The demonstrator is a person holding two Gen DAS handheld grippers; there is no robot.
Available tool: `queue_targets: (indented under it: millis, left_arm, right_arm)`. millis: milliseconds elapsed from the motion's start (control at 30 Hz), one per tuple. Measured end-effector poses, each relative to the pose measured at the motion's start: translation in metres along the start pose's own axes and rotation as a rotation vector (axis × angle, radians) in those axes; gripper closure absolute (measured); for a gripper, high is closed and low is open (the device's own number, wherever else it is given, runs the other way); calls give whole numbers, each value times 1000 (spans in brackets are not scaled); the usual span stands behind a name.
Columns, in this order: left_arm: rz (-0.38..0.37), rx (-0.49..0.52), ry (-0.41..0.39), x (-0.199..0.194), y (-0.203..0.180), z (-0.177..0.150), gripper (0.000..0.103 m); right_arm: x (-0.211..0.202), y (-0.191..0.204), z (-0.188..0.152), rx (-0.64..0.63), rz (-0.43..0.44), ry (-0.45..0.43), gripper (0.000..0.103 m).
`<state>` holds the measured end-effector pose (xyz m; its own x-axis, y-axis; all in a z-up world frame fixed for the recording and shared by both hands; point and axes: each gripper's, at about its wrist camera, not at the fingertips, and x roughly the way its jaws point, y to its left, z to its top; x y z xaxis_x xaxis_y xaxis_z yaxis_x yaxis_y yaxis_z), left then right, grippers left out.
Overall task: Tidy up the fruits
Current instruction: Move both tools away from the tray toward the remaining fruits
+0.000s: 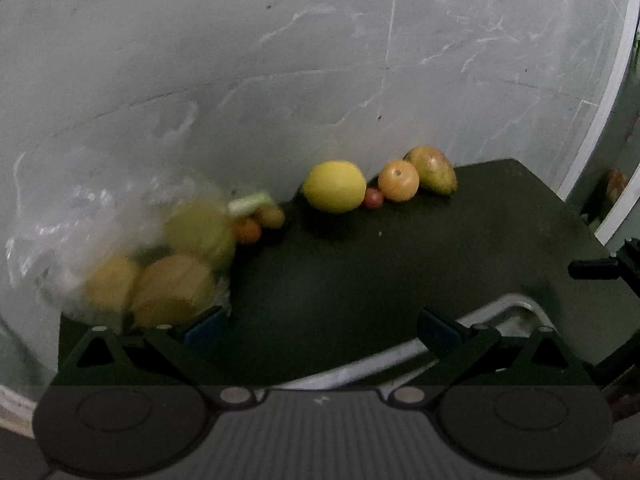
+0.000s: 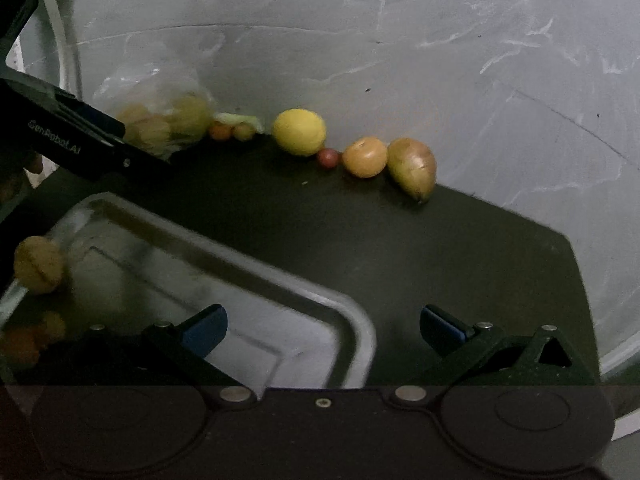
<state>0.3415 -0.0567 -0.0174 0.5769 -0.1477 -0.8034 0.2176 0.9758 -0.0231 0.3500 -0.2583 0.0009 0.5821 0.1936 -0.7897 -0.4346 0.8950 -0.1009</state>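
right wrist: mango point(image 2: 413, 168) tip toward table point(image 2: 400, 260) edge

Fruit row point(image 2: 352, 152) along table point(image 2: 440, 264) back edge; bag point(image 2: 160, 120) at left end; tray point(image 2: 248, 304) in front.

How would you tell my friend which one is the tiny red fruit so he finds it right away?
Look at the dark table and follow the row of loose fruit along its far edge by the grey wall. Between the big yellow lemon and the orange sits the tiny red fruit. It is the smallest in that row and the only reddish one.
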Motion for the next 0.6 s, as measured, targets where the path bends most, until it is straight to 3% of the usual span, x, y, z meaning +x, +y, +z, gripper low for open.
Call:
queue_targets:
  millis: [333, 600]
  left_arm:
    - [12, -82, -53, 35, -19, 36, 1]
    - [45, -147, -54, 68, -28, 58, 1]
  right_arm:
    - [36, -53, 28, -5, -43, -52, 1]
    - [63, -70, 45, -51, -62, -101, 1]
